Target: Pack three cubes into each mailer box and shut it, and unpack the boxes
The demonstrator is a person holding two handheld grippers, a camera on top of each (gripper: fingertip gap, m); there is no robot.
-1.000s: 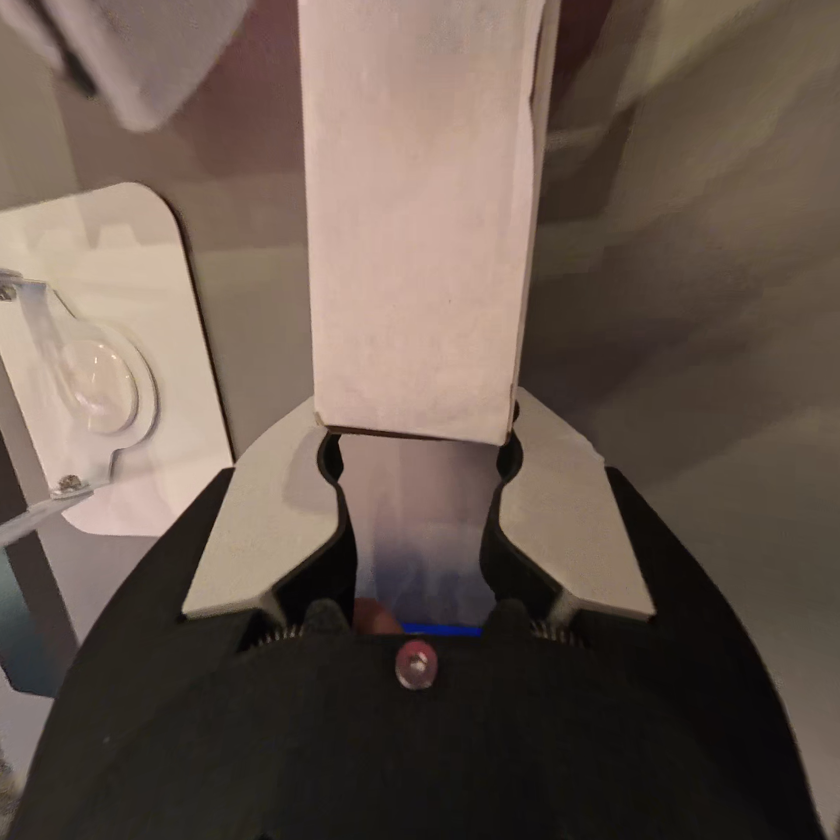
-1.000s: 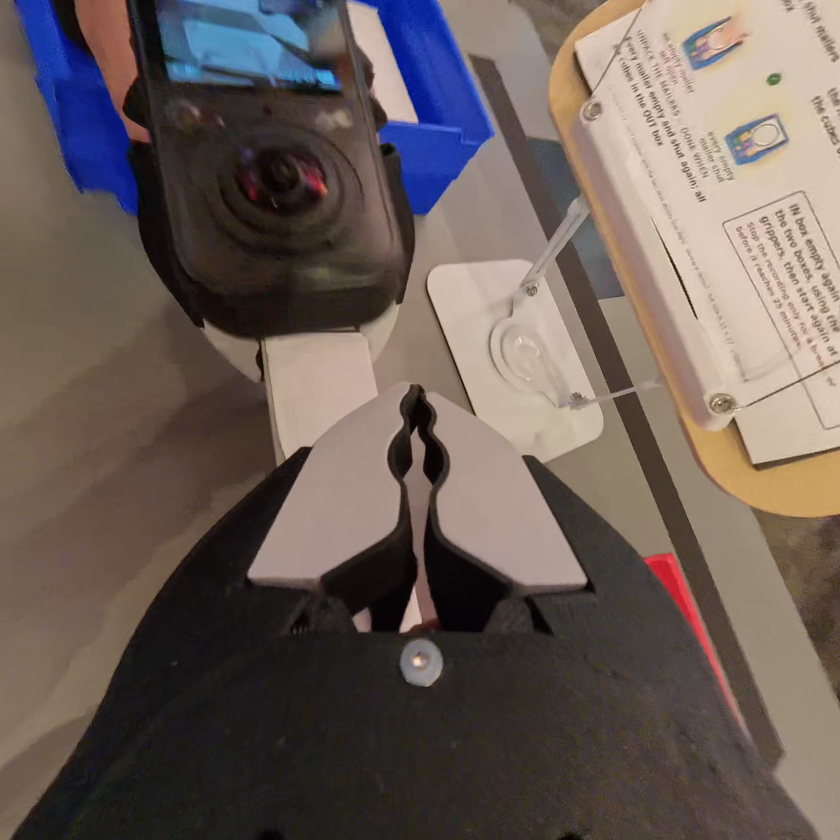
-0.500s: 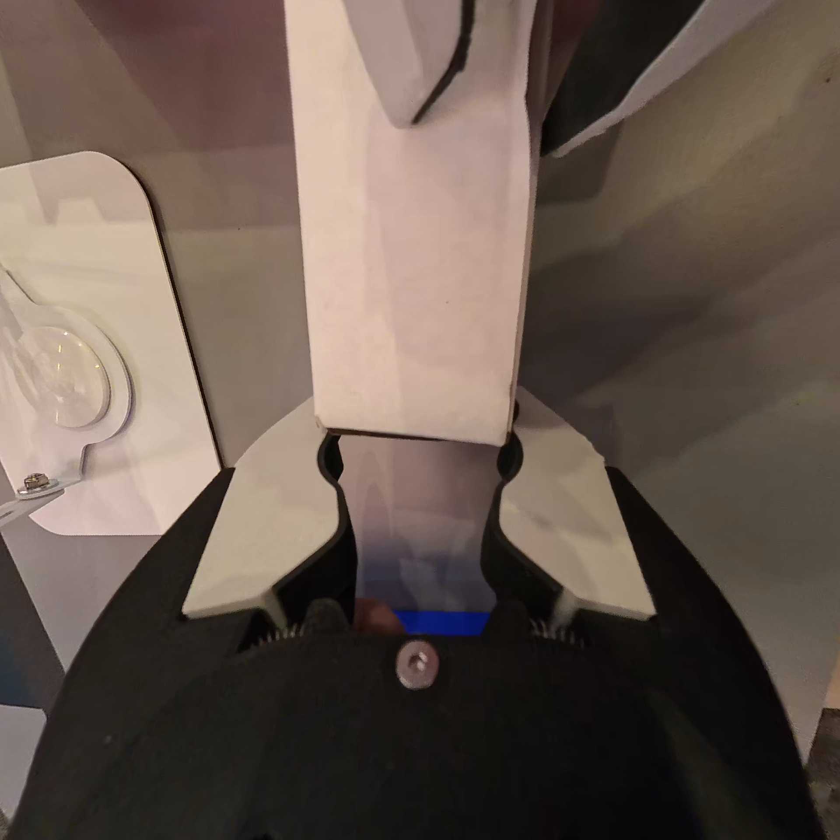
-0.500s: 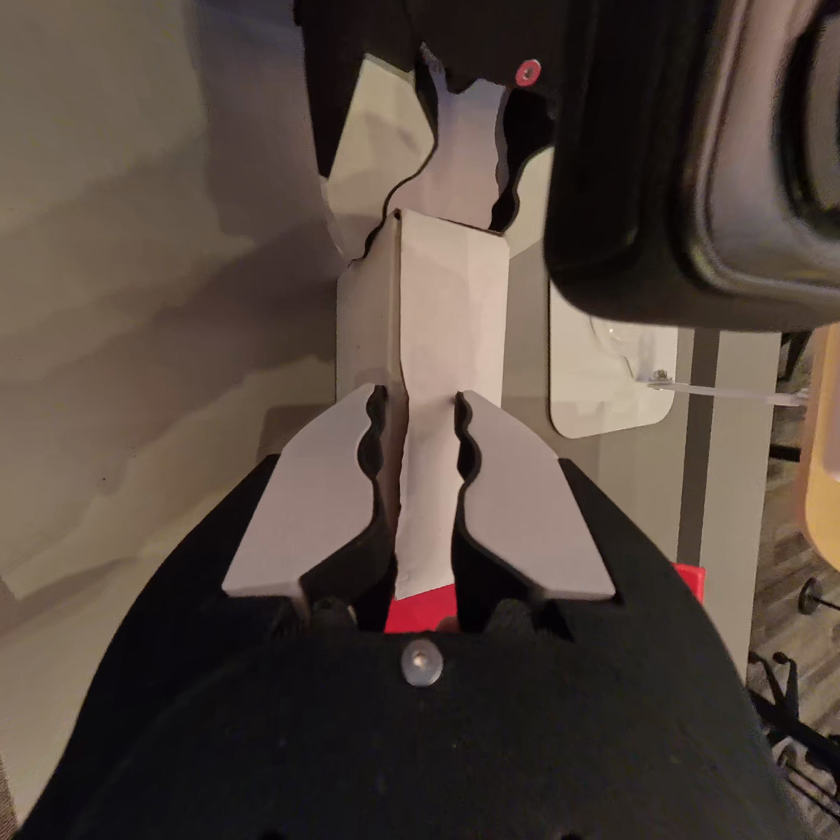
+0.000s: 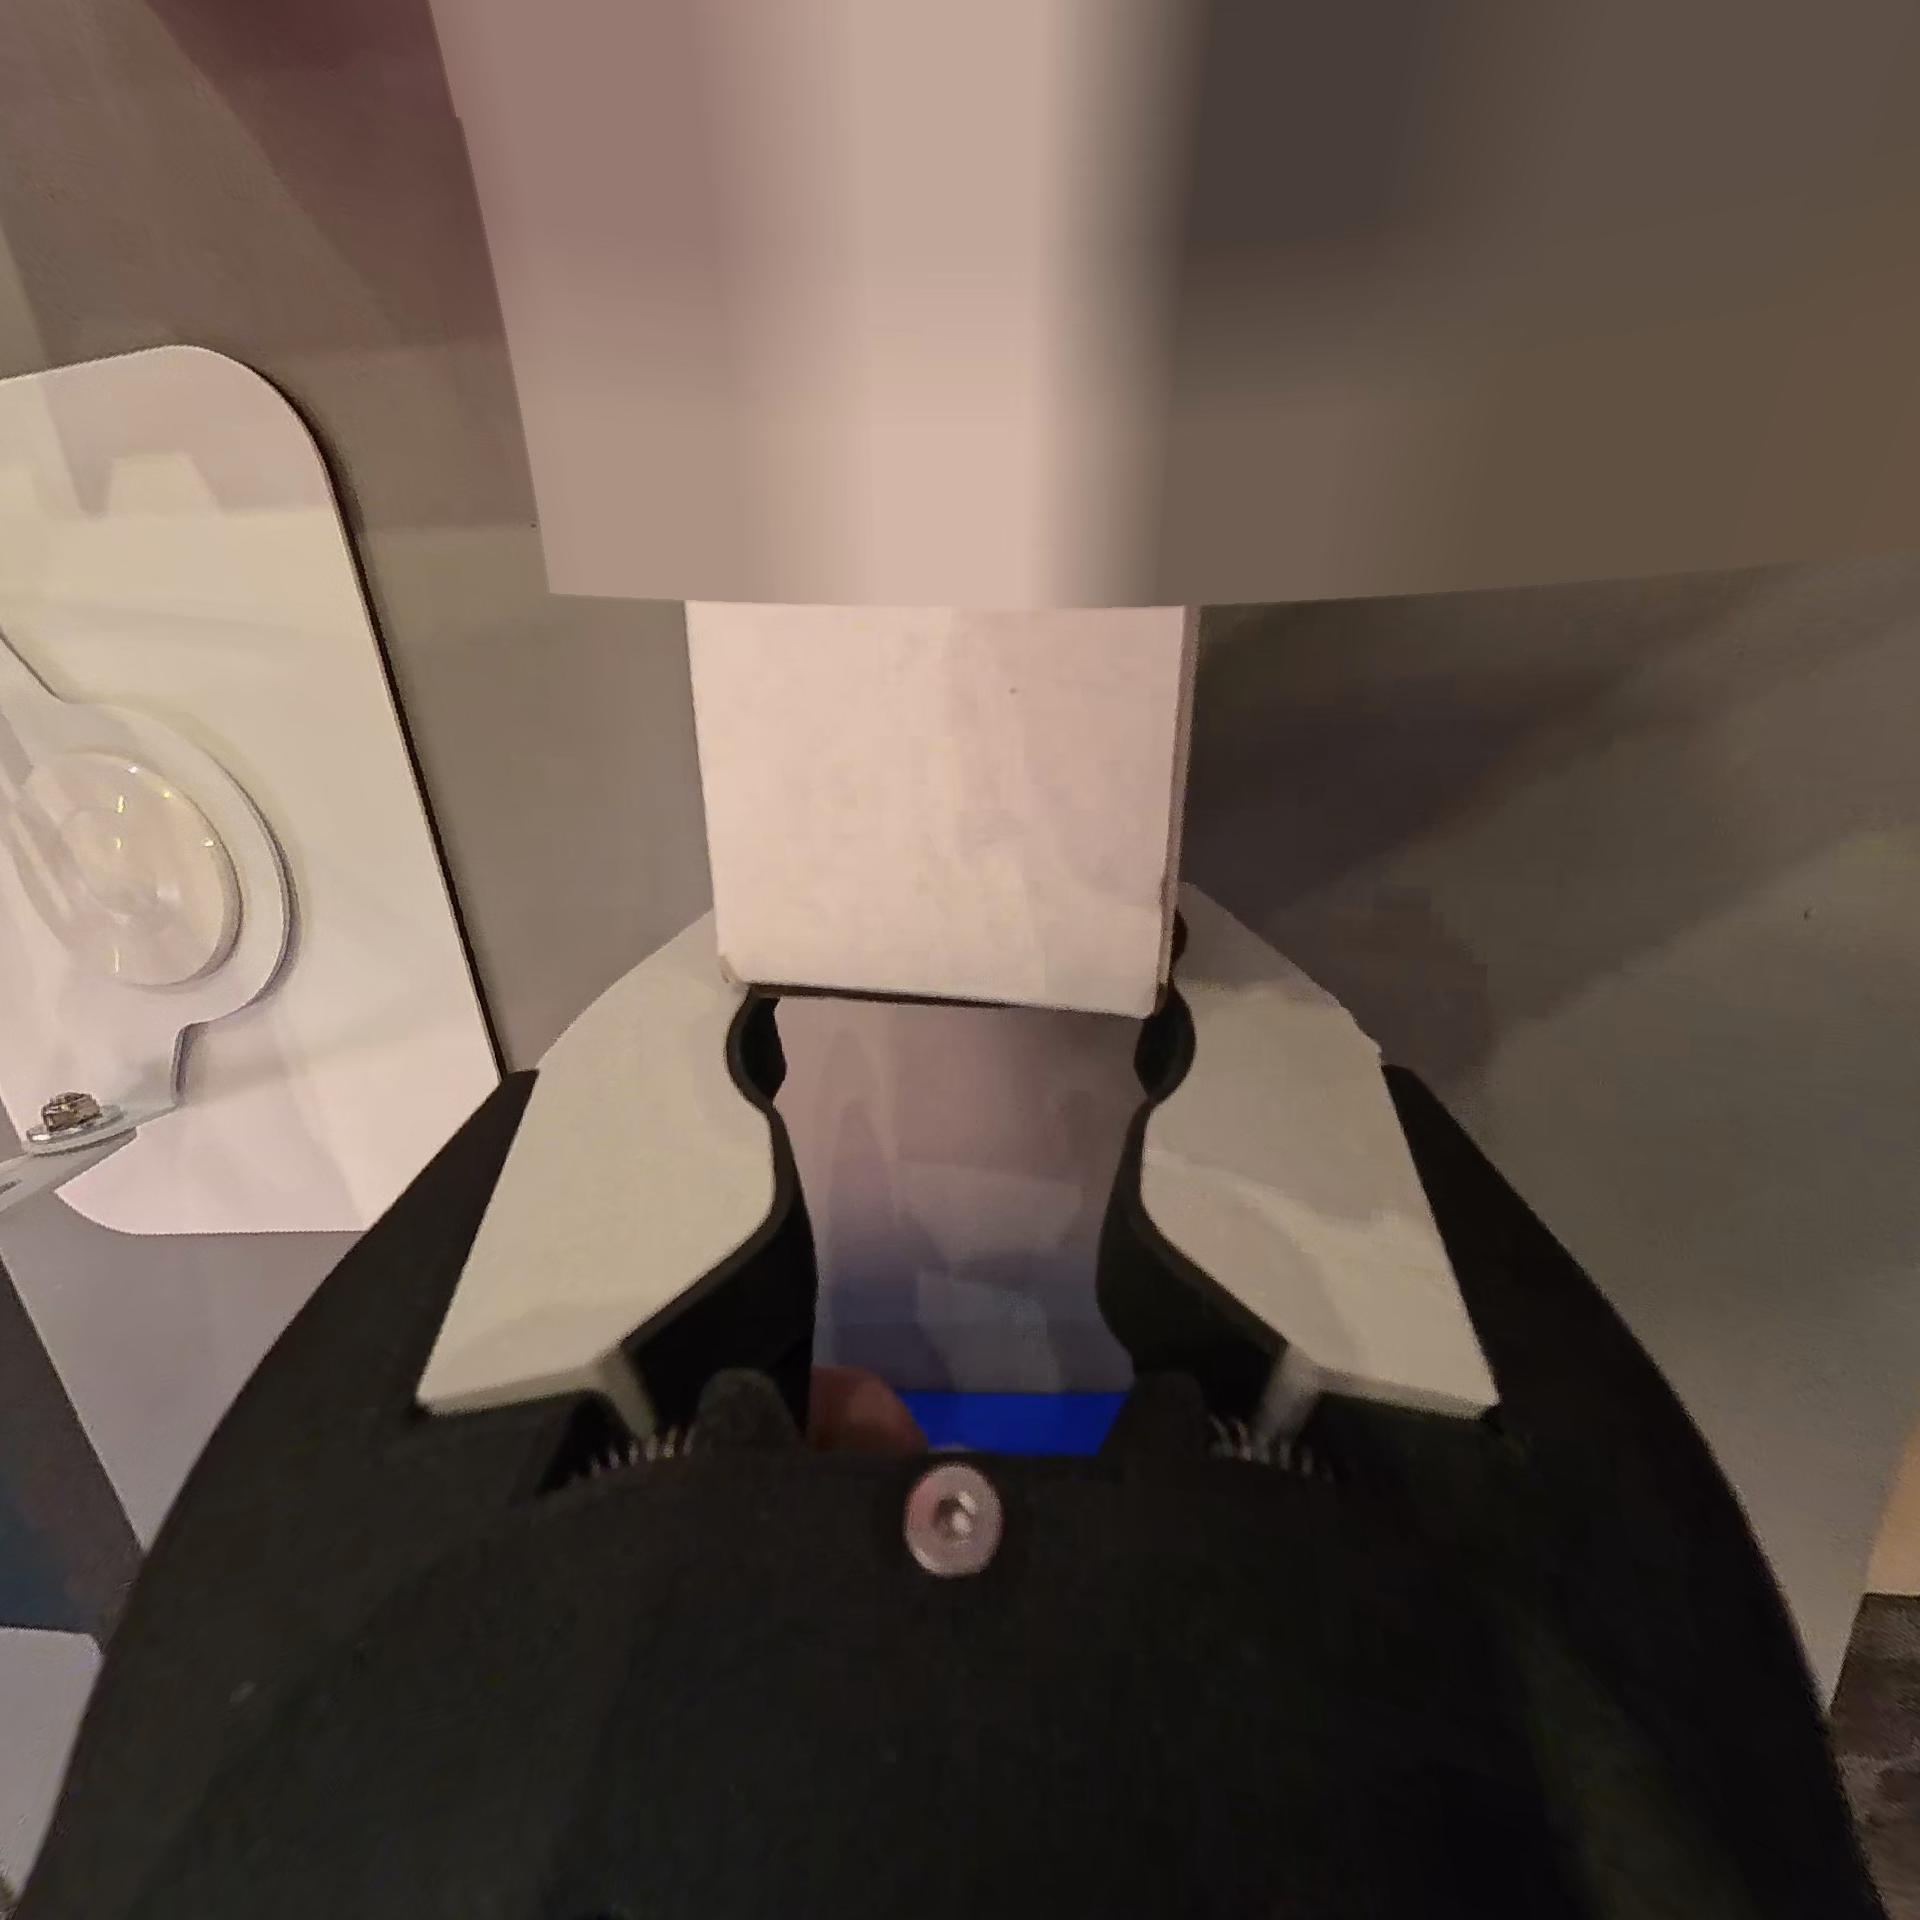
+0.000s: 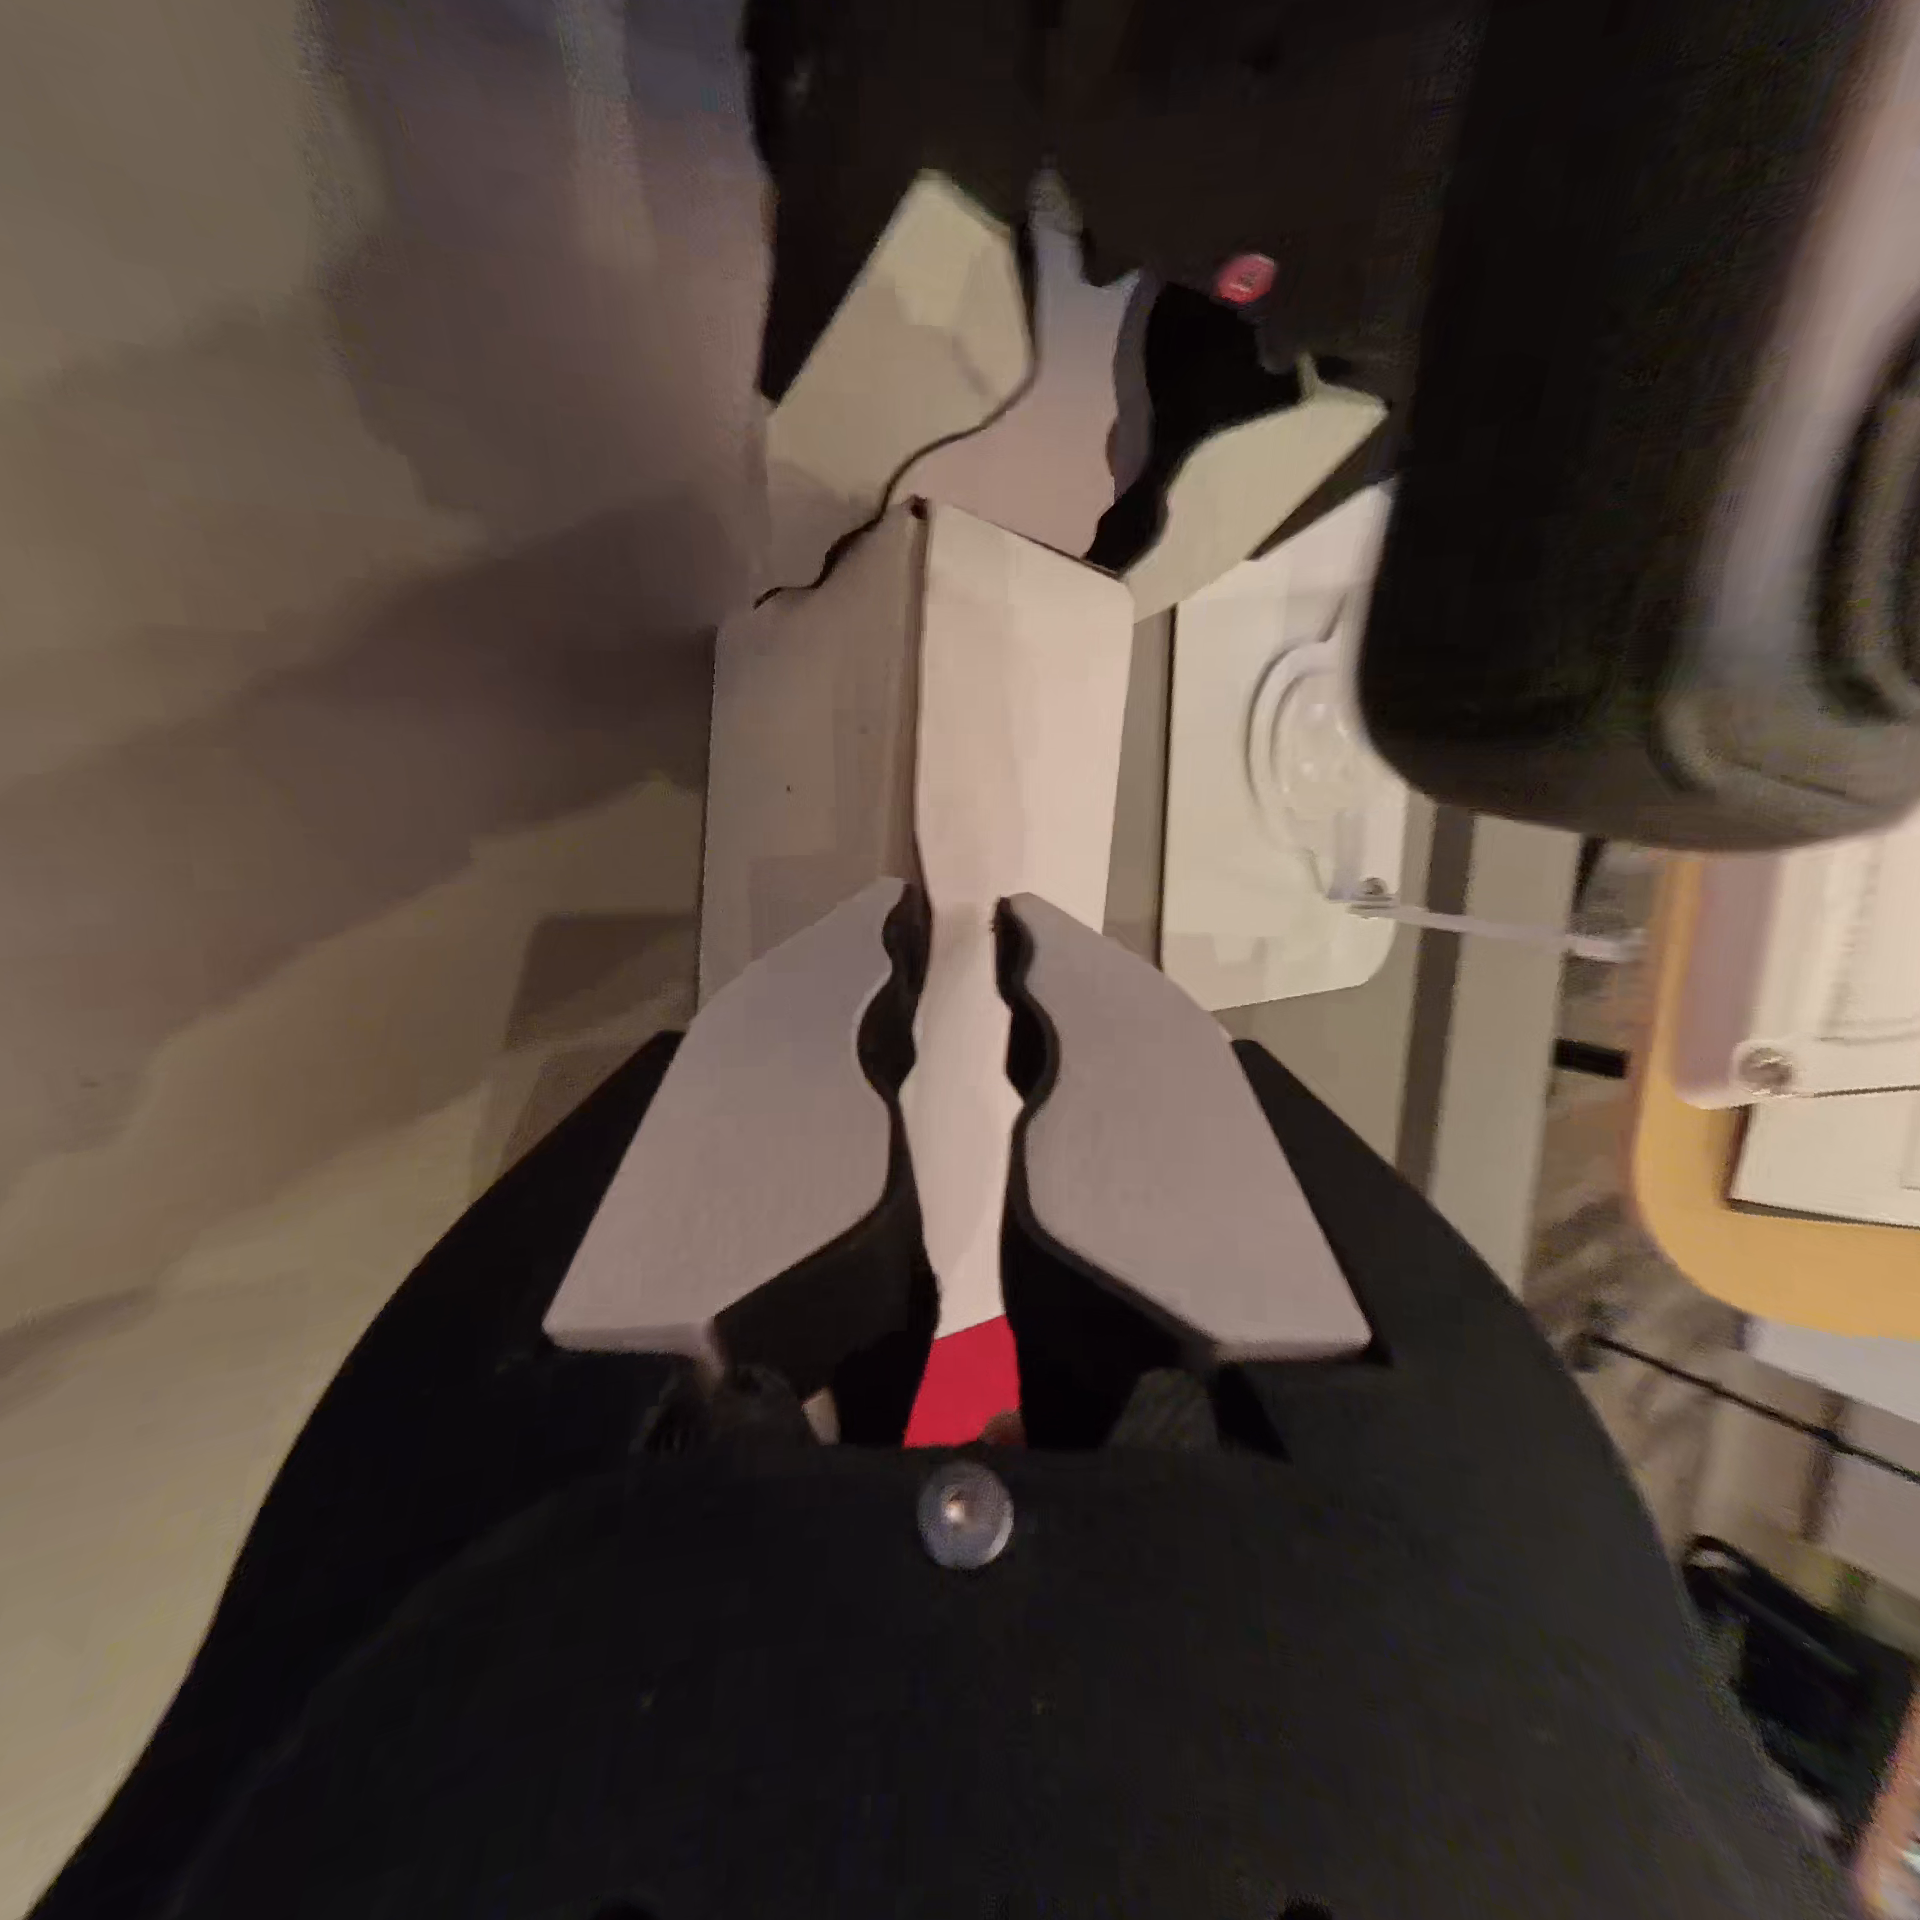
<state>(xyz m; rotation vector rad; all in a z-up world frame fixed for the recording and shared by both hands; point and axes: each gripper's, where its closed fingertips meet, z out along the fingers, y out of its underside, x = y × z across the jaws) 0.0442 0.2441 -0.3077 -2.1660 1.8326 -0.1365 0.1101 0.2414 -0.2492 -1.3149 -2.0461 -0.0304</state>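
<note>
A white mailer box (image 5: 935,810) stands on end between the fingers of my left gripper (image 5: 956,1003), which grips it across its width. Its upper part is hidden by a blurred patch. In the right wrist view the same box (image 6: 1023,727) runs from the left gripper (image 6: 1081,436) at the top down to my right gripper (image 6: 953,914). The right jaws stand nearly closed with a strip of the box's white cardboard between them. No cubes show in either view.
A white plate with a clear lens (image 5: 208,831) lies on the grey table (image 5: 1558,1039) left of the box and also shows in the right wrist view (image 6: 1278,831). A wooden board with a printed sheet (image 6: 1766,1091) is at the right. The left gripper's black camera (image 6: 1662,520) looms at the upper right.
My right gripper swung round to face the box, opened, then narrowed its jaws onto the box's near end. My left gripper kept its hold on the box.
</note>
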